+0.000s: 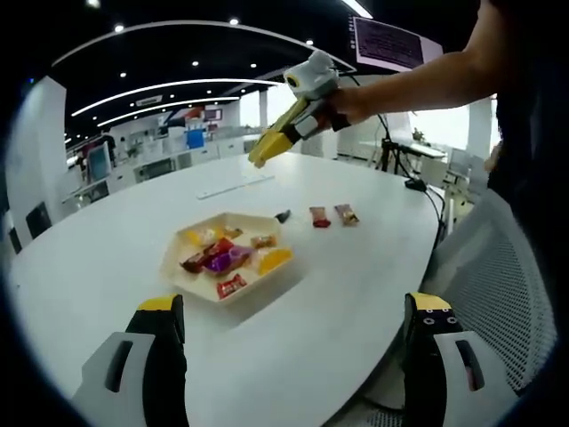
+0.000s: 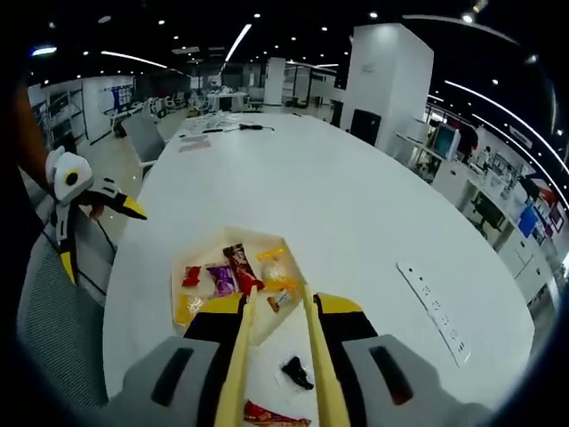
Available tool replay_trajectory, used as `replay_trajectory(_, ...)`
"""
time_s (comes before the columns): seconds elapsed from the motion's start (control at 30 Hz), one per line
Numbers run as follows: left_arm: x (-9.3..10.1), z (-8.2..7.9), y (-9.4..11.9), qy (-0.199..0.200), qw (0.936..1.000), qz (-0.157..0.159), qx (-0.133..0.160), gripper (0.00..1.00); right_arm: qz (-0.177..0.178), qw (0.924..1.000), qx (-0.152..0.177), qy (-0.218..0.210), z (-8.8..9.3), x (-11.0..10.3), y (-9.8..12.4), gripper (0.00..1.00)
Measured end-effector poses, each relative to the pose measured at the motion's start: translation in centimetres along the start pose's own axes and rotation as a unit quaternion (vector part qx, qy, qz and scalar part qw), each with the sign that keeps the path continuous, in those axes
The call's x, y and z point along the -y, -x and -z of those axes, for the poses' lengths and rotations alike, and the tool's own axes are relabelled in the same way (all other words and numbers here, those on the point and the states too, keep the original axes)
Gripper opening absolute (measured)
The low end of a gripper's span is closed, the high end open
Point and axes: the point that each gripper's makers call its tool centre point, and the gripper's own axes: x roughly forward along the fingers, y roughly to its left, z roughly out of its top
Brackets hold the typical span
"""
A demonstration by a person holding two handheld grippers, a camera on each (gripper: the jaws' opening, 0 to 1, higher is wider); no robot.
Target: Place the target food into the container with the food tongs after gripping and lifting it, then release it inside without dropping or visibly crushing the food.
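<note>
We show the right gripper (image 2: 276,334) holding a pair of yellow plastic food tongs (image 2: 274,356), whose two arms run up the lower centre of the right gripper view. The arms stand slightly apart, and we see nothing held between their tips. Which wrapped piece is the target we cannot tell. A dark wrapped sweet (image 2: 294,373) lies between the arms, low in the frame, with a red wrapped snack (image 2: 271,414) at the bottom edge; both rest on the white oval table (image 2: 356,222), outside the shallow cream hexagonal tray (image 2: 276,245) of assorted wrapped snacks just beyond the tips. We judge the coming grasp to lie back toward the gripper, not forward.

In the left gripper view, the tongs (image 1: 271,145) hover at upper centre, well above the tray (image 1: 182,258). The loose snacks (image 1: 332,215) lie right of the tray. The left gripper (image 1: 293,334) stands wide open and empty at the bottom of this frame, and appears small at the left of the other (image 2: 84,191).
</note>
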Motion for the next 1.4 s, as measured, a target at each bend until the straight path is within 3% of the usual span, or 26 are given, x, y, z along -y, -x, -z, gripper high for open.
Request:
replay_trajectory(0.47, 0.1, 0.2, -0.1, 0.004, 1.0000, 0.002, -0.004, 1.00, 0.006, 0.9999, 0.001, -0.009, 3.7, 2.6, 1.2, 0.29)
replay_trajectory(1.0, 0.5, 0.6, -0.3, 0.003, 0.9998, 0.015, -0.014, 1.00, -0.008, 0.9994, -0.012, -0.032, 8.9, 2.3, -1.1, 0.29)
replay_trajectory(1.4, 0.4, 0.7, -0.4, 0.005, 0.9997, 0.014, -0.018, 1.00, -0.020, 0.9983, -0.041, -0.036, 11.9, 1.7, -2.5, 0.29)
